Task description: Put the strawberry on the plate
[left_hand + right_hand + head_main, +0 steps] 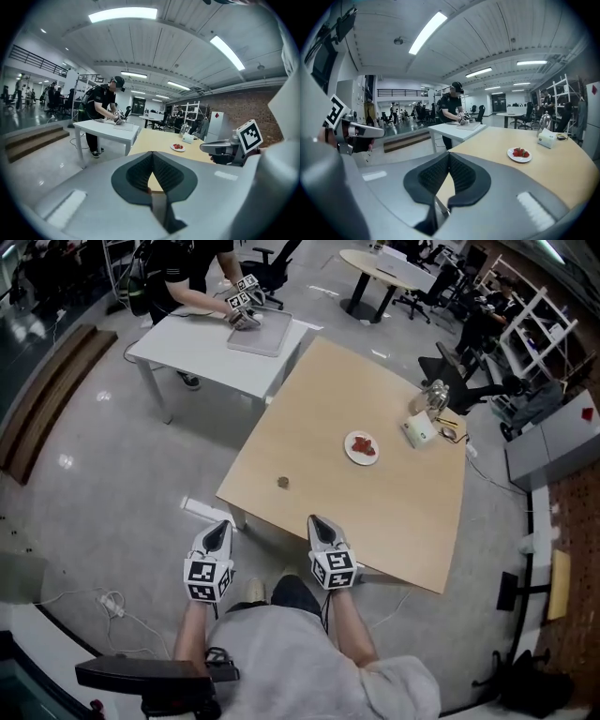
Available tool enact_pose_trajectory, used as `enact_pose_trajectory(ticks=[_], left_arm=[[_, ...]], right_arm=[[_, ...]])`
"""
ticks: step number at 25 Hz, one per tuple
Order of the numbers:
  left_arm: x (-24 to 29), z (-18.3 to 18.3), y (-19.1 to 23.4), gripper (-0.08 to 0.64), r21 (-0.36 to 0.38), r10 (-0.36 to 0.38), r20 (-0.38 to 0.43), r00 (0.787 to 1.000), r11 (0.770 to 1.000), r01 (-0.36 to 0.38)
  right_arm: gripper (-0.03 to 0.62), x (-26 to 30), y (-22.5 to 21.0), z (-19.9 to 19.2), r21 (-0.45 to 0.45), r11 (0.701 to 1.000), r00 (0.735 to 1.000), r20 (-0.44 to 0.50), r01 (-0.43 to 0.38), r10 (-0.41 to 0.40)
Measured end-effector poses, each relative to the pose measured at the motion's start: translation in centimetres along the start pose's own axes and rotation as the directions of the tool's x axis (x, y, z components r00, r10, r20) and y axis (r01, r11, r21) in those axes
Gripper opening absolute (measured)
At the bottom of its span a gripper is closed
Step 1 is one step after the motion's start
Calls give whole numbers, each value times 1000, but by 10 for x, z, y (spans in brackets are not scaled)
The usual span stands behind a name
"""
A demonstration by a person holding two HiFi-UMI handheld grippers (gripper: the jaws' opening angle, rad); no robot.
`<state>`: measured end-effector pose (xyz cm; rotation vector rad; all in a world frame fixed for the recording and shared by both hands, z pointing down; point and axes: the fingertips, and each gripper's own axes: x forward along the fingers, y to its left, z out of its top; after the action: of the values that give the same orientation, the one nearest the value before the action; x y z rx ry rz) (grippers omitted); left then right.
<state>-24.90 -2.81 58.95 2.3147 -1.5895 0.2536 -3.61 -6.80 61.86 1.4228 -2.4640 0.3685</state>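
A white plate point(351, 452) with red strawberries point(365, 445) on it sits on the light wooden table point(375, 512), right of its middle. Both grippers hang at the table's near edge, well short of the plate. My left gripper point(221, 525) is off the table's near left corner, its jaws shut and empty. My right gripper point(317, 521) is over the near edge, also shut with nothing in it. The plate point(177, 148) shows far ahead in the left gripper view, and the same plate point(519, 155) lies ahead to the right in the right gripper view.
A small brown object point(283, 482) lies on the table near its left edge. A white box point(421, 431) and a shiny jug point(434, 396) stand at the far right. Beyond, a person point(192, 277) works with grippers at a white table point(187, 348).
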Motion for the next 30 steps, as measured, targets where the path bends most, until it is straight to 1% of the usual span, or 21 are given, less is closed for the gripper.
enact_pose_trajectory(ticks=[7, 11, 15, 20, 24, 28, 30], left_arm=[[12, -4, 25, 20, -51, 47, -20, 999, 998, -48], [28, -1, 42, 20, -60, 73, -37, 997, 995, -75], [45, -9, 48, 20, -93, 79, -73, 994, 992, -86], [66, -14, 54, 20, -103, 82, -113, 990, 990, -94], [80, -15, 58, 20, -104, 80, -140, 987, 990, -95], [89, -17, 66, 20, -105, 87, -160, 983, 989, -105], [92, -19, 70, 20, -110, 91, -169, 981, 988, -111]], right_arm=[[8, 44, -2, -10, -6, 999, 997, -66, -38, 37], [8, 76, -6, -12, -14, 998, 993, -96, -68, 66], [16, 101, -11, -26, -13, 995, 985, -143, -98, 95], [29, 134, -13, -46, 2, 992, 970, -209, -126, 124], [57, 153, -19, -62, 6, 990, 957, -257, -138, 135], [106, 171, -24, -78, 21, 991, 944, -303, -129, 130], [120, 179, -27, -87, 29, 991, 937, -325, -128, 130]])
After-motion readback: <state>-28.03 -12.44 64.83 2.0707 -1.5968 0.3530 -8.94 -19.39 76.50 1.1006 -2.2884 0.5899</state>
